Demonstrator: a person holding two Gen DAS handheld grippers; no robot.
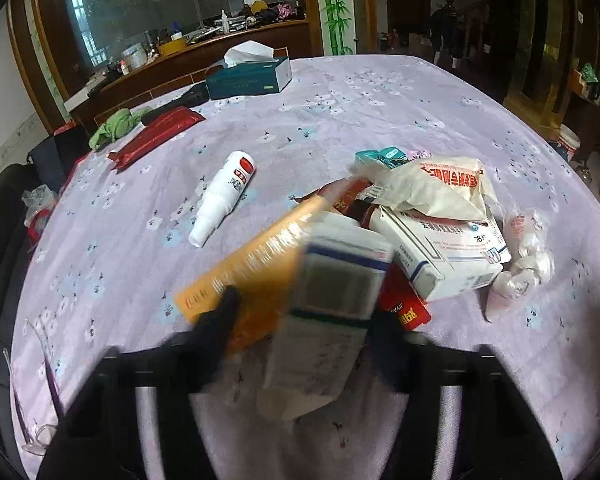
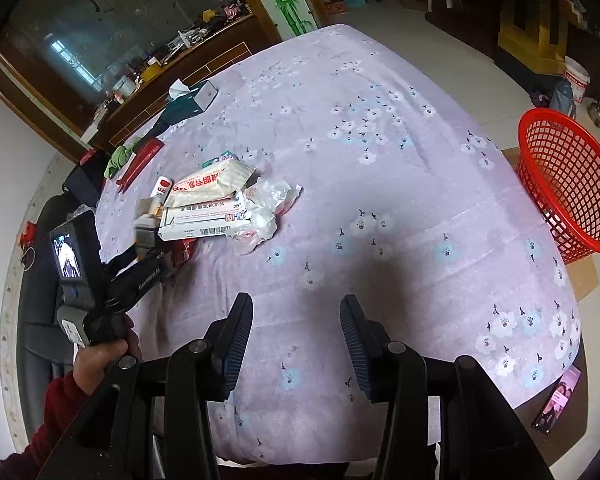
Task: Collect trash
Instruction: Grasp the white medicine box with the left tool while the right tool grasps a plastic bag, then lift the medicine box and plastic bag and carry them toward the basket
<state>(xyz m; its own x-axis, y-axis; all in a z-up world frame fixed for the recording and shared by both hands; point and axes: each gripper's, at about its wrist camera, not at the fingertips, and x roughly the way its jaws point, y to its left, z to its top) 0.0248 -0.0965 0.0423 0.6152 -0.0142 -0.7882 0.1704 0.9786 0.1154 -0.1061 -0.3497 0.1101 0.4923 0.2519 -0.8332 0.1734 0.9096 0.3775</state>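
The bench (image 2: pixel 380 120), covered in a lilac flowered cloth, is stretching out ahead of both hand-held grippers. A red basket (image 2: pixel 568 184) is sitting off the bench edge, far ahead and to the right of the right hand-held gripper (image 2: pixel 296 344), tilted with its mouth facing the bench. The trash pile (image 2: pixel 220 208) is lying on the cloth ahead and to the left of the right hand-held gripper, well apart from the basket. In the pile, a large white box (image 1: pixel 444 256) is lying just ahead and right of the left hand-held gripper (image 1: pixel 304 312), with a cream packet (image 1: pixel 440 188) resting on top of it and crumpled clear wrappers (image 1: pixel 524 256) touching its right side. An orange box (image 1: pixel 256 264) is slanting against the pile's left side, its near end touching the left finger (image 1: pixel 224 312). A white bottle (image 1: pixel 224 196) is lying on its side ahead and left of that gripper, apart from the pile. A teal tissue box (image 1: pixel 248 76) is sitting far ahead, near the far edge.

The left hand-held gripper is closing its fingers around a blurred white carton (image 1: pixel 332 304), which is sticking up between them over the pile's near edge. The right hand-held gripper is hovering over bare cloth with its fingers spread wide, holding nothing. A hand (image 2: pixel 100 356) in a red sleeve is gripping the left tool's handle.
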